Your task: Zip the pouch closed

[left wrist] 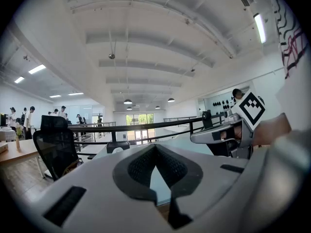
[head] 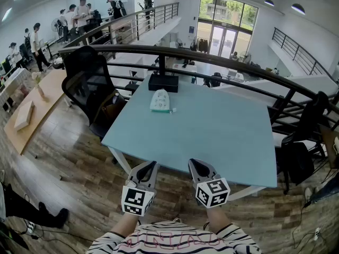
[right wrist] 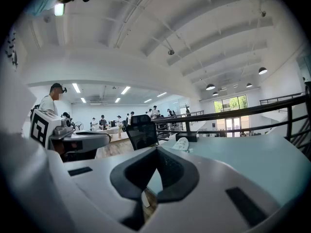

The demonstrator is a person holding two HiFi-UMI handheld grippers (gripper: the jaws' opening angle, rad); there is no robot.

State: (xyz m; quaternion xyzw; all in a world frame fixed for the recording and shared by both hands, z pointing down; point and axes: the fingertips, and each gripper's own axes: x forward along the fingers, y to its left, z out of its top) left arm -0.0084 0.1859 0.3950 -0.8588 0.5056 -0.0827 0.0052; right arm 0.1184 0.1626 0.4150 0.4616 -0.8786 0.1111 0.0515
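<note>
A pale green and white pouch [head: 160, 100] lies on the far side of the light blue table [head: 228, 136]; I cannot tell how far its zip is drawn. It shows small in the right gripper view as the pouch [right wrist: 182, 143], well beyond the jaws. My left gripper [head: 150, 169] and right gripper [head: 197, 166] hover side by side at the table's near edge, far from the pouch. Both are shut with nothing between the pads. In the left gripper view the left gripper [left wrist: 155, 146] has its jaws together, and so does the right gripper [right wrist: 156, 149] in its own view.
A black box [head: 163, 82] sits at the table's far edge just behind the pouch. A black office chair [head: 87, 83] stands at the table's left. A dark railing [head: 222, 58] curves behind the table. A wooden bench [head: 32, 110] and several people are far left.
</note>
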